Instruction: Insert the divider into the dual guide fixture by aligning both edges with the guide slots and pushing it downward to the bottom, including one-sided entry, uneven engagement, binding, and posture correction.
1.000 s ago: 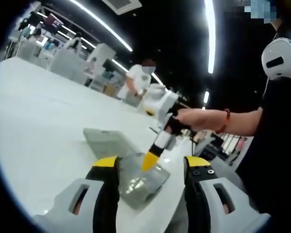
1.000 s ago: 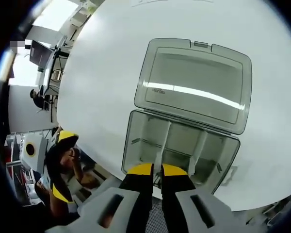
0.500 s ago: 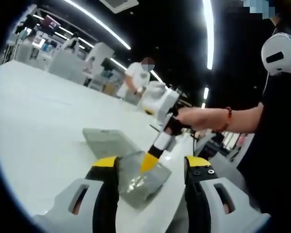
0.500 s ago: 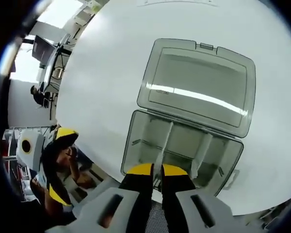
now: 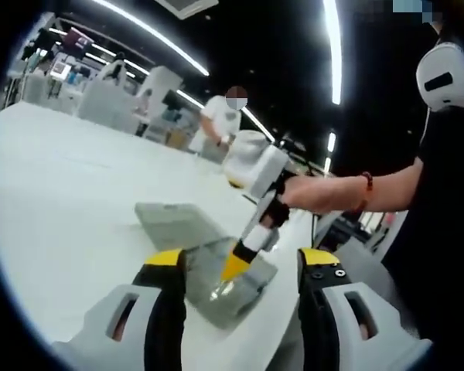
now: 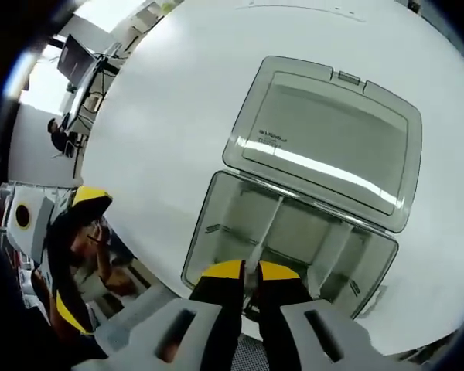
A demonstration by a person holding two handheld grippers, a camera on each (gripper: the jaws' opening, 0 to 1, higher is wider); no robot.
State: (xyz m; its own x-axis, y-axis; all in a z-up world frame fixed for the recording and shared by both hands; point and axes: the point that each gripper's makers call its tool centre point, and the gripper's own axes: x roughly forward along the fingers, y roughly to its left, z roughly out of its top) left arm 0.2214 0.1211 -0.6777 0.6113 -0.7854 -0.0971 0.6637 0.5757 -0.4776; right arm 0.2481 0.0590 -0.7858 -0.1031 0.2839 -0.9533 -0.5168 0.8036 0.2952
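1. Left gripper point(image 5: 236, 267) sat low over the white table point(image 5: 62, 201), yellow-tipped jaws spread wide apart with nothing between them.
2. Clear plastic organizer box point(image 6: 290, 239) lay open on the table, hinged lid point(image 6: 329, 143) folded flat behind the tray.
3. Tray already carried upright partitions splitting it into compartments; guide slots seen on the near inner wall.
4. Right gripper point(image 6: 243, 270) hung over the tray's near edge, jaws drawn nearly together on a thin translucent divider point(image 6: 250, 280) standing on edge between the tips.
5. Divider's lower part sat inside the tray at the near wall; couldn't tell how deep it was seated or whether both edges were in the slots.
6. From the left gripper view, the right gripper point(image 5: 237, 267) pointed steeply down into the box point(image 5: 216, 274), held by a person's hand point(image 5: 301, 193) with a red wristband.
7. Background: another person point(image 5: 216, 124) standing beyond the table, ceiling light strips overhead.
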